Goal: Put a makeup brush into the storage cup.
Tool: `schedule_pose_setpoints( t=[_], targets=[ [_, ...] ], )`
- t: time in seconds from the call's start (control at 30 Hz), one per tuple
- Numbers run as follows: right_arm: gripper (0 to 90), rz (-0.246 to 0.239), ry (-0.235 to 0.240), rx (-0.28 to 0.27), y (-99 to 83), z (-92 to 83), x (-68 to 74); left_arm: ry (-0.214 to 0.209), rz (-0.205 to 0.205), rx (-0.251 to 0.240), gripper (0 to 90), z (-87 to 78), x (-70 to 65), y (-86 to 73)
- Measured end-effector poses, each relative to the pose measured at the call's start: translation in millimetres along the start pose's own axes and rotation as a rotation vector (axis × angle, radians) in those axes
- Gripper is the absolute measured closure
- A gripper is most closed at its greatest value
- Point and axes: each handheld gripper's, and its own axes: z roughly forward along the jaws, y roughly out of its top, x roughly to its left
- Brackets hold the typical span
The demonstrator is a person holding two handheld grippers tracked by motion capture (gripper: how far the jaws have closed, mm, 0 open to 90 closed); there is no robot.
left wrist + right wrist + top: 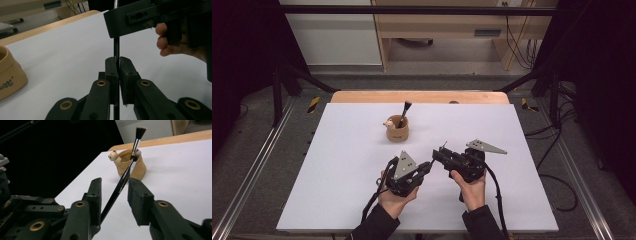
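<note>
Two tongs at lower centre of the table; left tongs clamped on a thin black brush handle; right tongs parted around it; holder cup above; close squarely before the left lets go.

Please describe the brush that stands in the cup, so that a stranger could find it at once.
On the white table, look near the far middle for a small tan cup with a little animal figure on its rim. The upright brush leans out of it, bristles up. The other brush is outside the cup, clamped in the left gripper.
</note>
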Motion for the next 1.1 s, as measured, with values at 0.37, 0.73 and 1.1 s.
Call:
schedule_pose_setpoints(
  t=[0.37,0.73,1.1],
  targets=[
    [81.9,0.075,0.058,0.007,-1.4,-0.4,-5.4,-0.006,0.005,-0.001,85.3,0.9,-3.0,-0.4],
    [85.8,0.043,0.088,-0.002,-0.8,-4.5,-3.0,0.007,-0.004,0.002,68.5,0.4,-2.0,0.4],
    [85.8,-0.058,0.106,-0.005,0.1,-3.1,8.4,-0.019,-0.007,0.034,74.4,9.4,-2.9,12.0]
  ],
)
